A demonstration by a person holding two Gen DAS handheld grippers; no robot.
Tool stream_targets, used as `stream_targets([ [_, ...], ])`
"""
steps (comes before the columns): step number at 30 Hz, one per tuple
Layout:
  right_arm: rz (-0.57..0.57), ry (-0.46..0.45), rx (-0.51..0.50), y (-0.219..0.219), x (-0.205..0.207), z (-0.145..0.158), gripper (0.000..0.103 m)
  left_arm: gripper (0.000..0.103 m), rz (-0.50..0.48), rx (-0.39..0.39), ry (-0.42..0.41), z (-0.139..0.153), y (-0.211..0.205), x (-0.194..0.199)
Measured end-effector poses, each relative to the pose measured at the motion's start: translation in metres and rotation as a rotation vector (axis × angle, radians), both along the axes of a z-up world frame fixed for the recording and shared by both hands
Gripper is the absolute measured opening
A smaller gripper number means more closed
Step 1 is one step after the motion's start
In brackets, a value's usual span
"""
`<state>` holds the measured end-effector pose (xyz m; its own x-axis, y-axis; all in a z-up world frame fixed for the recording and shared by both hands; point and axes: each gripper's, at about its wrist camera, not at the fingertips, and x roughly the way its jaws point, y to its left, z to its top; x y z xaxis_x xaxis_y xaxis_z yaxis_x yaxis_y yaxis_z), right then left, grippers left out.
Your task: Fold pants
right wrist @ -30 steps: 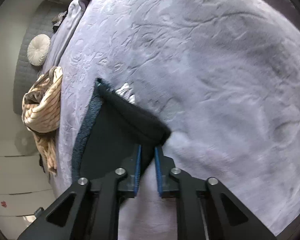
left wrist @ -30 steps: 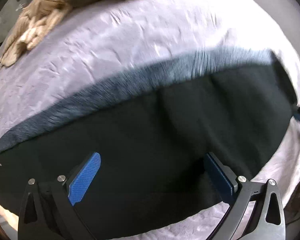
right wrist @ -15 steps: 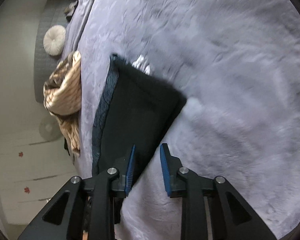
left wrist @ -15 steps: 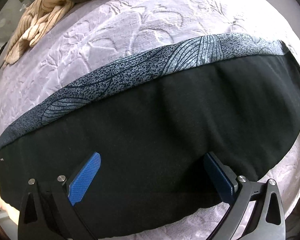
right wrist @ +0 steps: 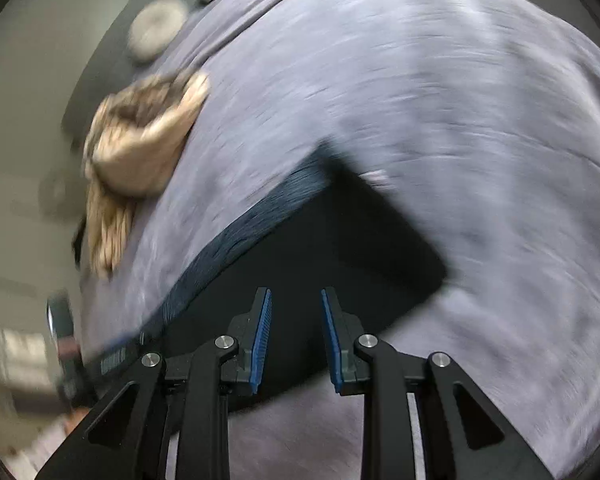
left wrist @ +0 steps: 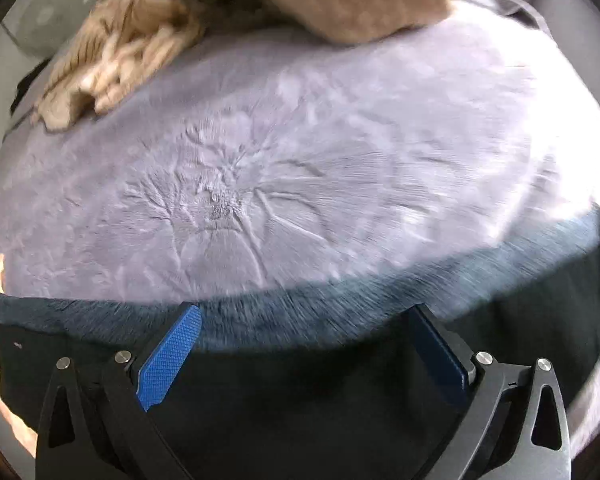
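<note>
Jaws apart, empty; pants (right wrist: 340,248) blurred, partly cropped.

No readable text, labels, brands or numbers anywhere; both views too motion-blurred to make out lettering.

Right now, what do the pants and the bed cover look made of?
Pants: matte black soft fabric, probably knit, with a speckled blue-grey printed band; blur hides the weave. Bed cover: lilac plush, seemingly fleece or velvet, embossed with a leafy pattern.
</note>
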<state>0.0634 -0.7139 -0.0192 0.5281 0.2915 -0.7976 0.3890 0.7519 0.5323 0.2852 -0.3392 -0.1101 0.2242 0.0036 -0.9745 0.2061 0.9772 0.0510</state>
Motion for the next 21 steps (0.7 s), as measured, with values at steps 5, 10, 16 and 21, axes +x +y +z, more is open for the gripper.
stream_targets([
  [5, 0.023, 0.084, 0.009, 0.012, 0.03, -0.034, 0.028, 0.103, 0.024, 0.018, -0.001, -0.022, 0.002, 0.021],
  [10, -0.008, 0.071, 0.079, 0.001, 0.016, -0.033, 0.028, 0.103, -0.036, 0.018, -0.017, 0.004, -0.011, 0.029],
  [16, -0.045, 0.063, 0.145, 0.0, -0.011, -0.029, 0.032, 0.103, -0.083, -0.035, -0.009, 0.034, -0.037, -0.016],
  [21, -0.064, 0.059, 0.163, 0.0, -0.026, -0.024, 0.035, 0.103, -0.111, -0.04, 0.032, 0.033, -0.05, -0.042],
])
